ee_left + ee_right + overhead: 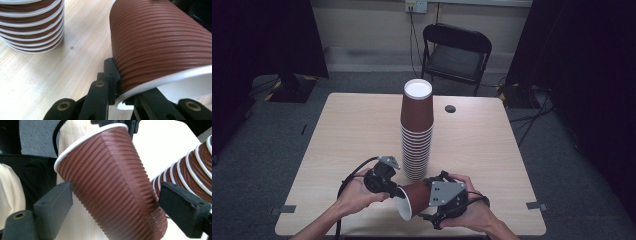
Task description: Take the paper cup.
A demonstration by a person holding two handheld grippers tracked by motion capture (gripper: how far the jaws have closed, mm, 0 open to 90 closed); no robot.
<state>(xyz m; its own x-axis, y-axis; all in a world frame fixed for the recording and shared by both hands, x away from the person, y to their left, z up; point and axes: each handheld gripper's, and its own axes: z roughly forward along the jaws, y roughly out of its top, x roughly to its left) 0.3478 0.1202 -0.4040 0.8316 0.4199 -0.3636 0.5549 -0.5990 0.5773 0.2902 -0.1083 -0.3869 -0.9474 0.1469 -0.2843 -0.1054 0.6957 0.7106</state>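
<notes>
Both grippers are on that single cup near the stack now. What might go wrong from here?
1. The left gripper pinches only the thin white rim of the loose cup; the rim may crease or slip free.
2. The right gripper has its jaws on the ribbed wall, one pad barely touching, so squeezing harder could dent the cup.
3. The tall cup stack stands close behind both hands; a careless lift might knock it over.

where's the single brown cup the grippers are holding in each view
High view: the single cup lies on its side at bottom centre, between the left gripper and right gripper.
Left gripper view: upper right, its white rim pinched by the jaws.
Right gripper view: centre, tilted, between the two jaws.
Shared landmark: the cup stack, top left in the left gripper view, right edge in the right gripper view.
</notes>
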